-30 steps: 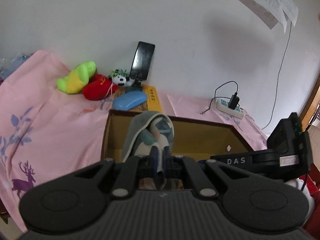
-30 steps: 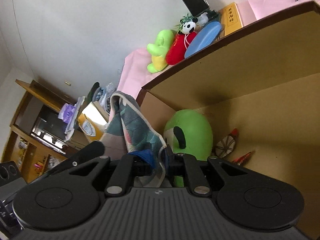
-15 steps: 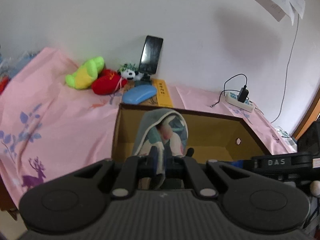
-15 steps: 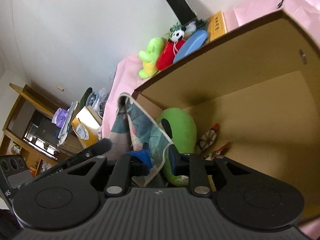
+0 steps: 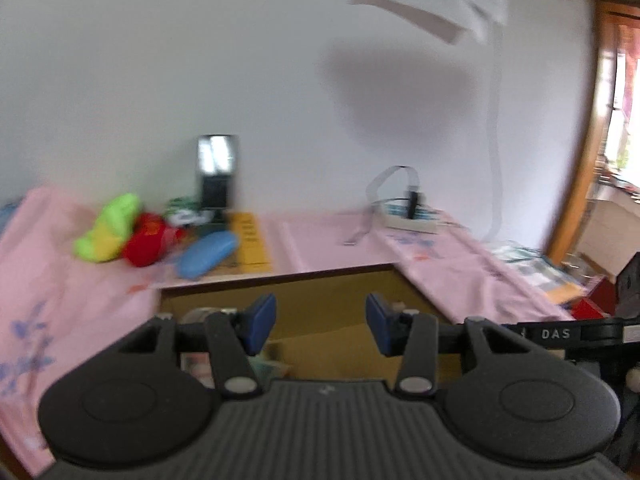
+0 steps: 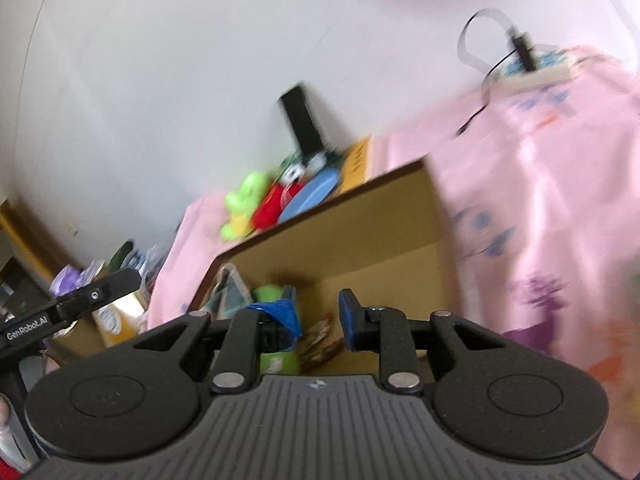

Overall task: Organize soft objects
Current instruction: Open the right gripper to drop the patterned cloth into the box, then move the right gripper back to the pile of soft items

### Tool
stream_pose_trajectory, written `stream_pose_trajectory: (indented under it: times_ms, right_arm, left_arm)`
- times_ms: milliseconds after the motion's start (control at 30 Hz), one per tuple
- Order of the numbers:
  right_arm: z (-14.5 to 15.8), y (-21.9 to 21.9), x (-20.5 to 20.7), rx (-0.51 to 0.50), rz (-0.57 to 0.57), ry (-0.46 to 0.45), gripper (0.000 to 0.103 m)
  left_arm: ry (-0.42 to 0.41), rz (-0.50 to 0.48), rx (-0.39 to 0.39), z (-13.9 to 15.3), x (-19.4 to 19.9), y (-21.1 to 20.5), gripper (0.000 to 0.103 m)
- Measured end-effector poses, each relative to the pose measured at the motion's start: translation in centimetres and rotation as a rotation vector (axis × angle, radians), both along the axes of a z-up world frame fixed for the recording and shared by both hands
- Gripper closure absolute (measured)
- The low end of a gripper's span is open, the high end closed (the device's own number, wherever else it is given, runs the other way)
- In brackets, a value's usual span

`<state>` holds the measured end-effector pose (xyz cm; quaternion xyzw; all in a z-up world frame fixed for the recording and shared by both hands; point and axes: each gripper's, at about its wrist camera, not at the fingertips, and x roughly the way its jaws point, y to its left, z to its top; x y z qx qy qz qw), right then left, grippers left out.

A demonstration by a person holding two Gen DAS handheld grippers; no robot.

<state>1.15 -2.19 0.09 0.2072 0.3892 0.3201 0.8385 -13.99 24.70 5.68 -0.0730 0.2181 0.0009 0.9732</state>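
Both the left gripper and right gripper have just been opening, jaws apart with nothing between them, while the patterned cloth lies in the cardboard box beside a green plush

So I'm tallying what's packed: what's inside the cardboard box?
In the cardboard box: the patterned cloth at one end, a green plush and a small colourful item. The right gripper's body hides the near floor.

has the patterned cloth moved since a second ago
Yes. The cloth has dropped from between both grippers' jaws, which have just been opening, into the box at its left end beside the green toy.
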Motion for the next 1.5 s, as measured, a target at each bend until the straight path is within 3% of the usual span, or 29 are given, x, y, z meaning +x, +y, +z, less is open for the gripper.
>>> stream_pose_trajectory:
  times_ms: [333, 533, 733, 967, 1300, 1500]
  right_arm:
    - [0.3, -14.5, -1.5, -0.184, -0.212, 0.016, 0.095]
    - [-0.9, -20.7, -1.1, -0.136, -0.297, 0.067, 0.095]
    - [-2.6, -24.6, 0.2, -0.015, -0.307, 0.075, 0.093]
    - [-5.1, -26.0, 1.9, 0.085, -0.255, 0.099, 0.093]
    - [-4.8, -25.1, 3.1, 0.145, -0.102, -0.065, 0.092]
    - [-5.2, -25.4, 1.4, 0.171, -0.103, -0.136, 0.091]
  left_arm:
    - [0.074, -0.313, -0.072, -2.2, 5.6, -8.9, 0.057]
    - [0.09, -0.404, -0.12, -4.0, 8.8, -13.8, 0.057]
    - [0.083, -0.417, -0.145, -6.0, 10.6, -16.9, 0.056]
    - [0.042, -0.376, -0.157, -9.3, 10.7, -18.2, 0.056]
    - [-0.144, -0.297, -0.086, -11.7, 7.9, -18.5, 0.054]
    - [-0.215, -0.228, 0.001, -11.0, 4.8, -19.5, 0.053]
